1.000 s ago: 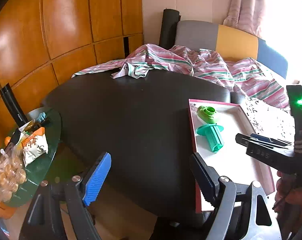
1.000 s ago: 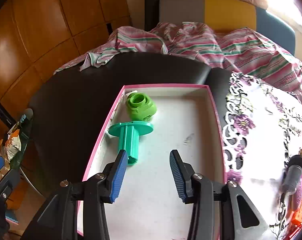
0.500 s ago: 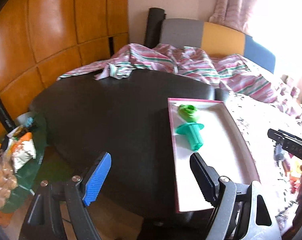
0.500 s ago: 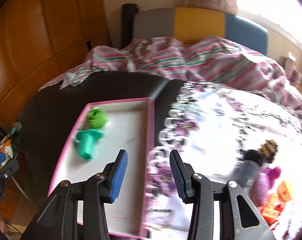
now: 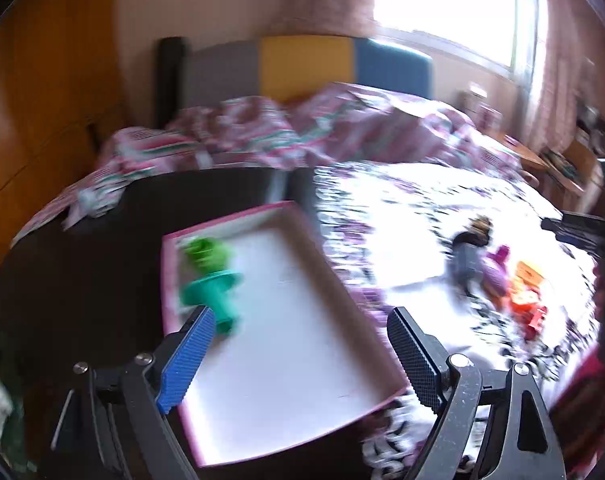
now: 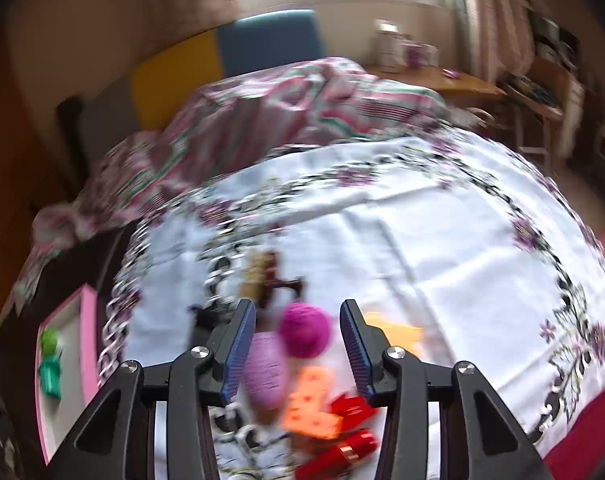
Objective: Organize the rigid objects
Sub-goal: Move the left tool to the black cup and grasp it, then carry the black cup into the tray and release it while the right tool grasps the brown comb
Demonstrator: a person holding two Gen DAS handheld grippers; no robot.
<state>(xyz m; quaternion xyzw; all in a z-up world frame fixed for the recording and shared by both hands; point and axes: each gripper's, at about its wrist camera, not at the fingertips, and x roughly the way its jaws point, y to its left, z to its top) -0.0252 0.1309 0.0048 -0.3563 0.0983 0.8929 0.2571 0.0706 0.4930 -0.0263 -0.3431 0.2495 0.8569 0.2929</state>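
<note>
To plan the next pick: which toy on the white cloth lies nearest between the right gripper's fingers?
The magenta ball; the orange block and red pieces lie lower.

Both wrist views look forward and down along own tongs. Left view sits over pink tray (image 5: 262, 216), toy pile (image 5: 518, 284) off right. Right view close above the pile, tray at far left. Shared: tray, floral cloth (image 6: 422, 232).
</note>
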